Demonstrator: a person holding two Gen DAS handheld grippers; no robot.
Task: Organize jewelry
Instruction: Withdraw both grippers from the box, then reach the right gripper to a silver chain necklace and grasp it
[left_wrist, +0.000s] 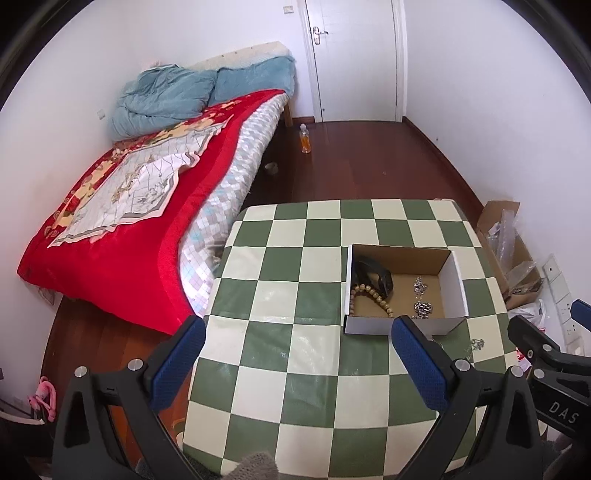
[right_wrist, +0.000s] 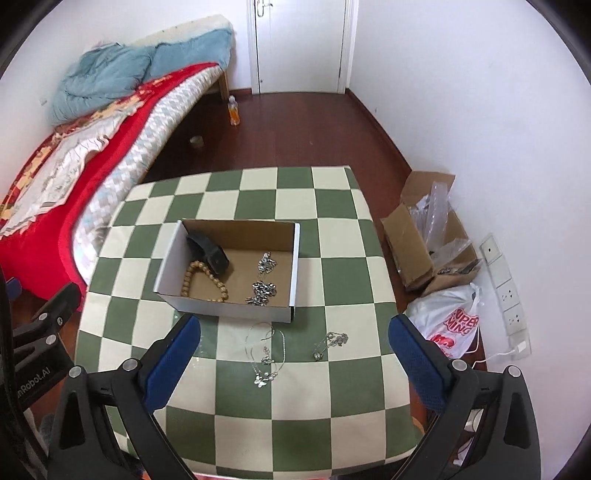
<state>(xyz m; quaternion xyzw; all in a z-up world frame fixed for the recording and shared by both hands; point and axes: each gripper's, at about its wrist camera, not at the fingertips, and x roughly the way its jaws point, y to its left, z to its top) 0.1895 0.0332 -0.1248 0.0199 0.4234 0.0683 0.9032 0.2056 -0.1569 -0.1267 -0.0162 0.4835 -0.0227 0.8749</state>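
We had both claws spread wide and empty: the left claw (left_wrist: 297, 363) hung over the checkered desk (right_wrist: 295, 421) just short of the box (right_wrist: 295, 254), the right claw (right_wrist: 293, 363) above the loose pieces. The box already carried a bead bracelet (right_wrist: 201, 282), a black watch (right_wrist: 210, 254) and some silver chains (right_wrist: 261, 288). Two items lay outside it, near its front wall: a thin necklace (right_wrist: 266, 354) and a small silver chain (right_wrist: 330, 343). Our call was the necklace, being nearest the right claw. We judged it best to pinch at the clustered pendant, not the thin loop, and lift slowly so nothing snagged.
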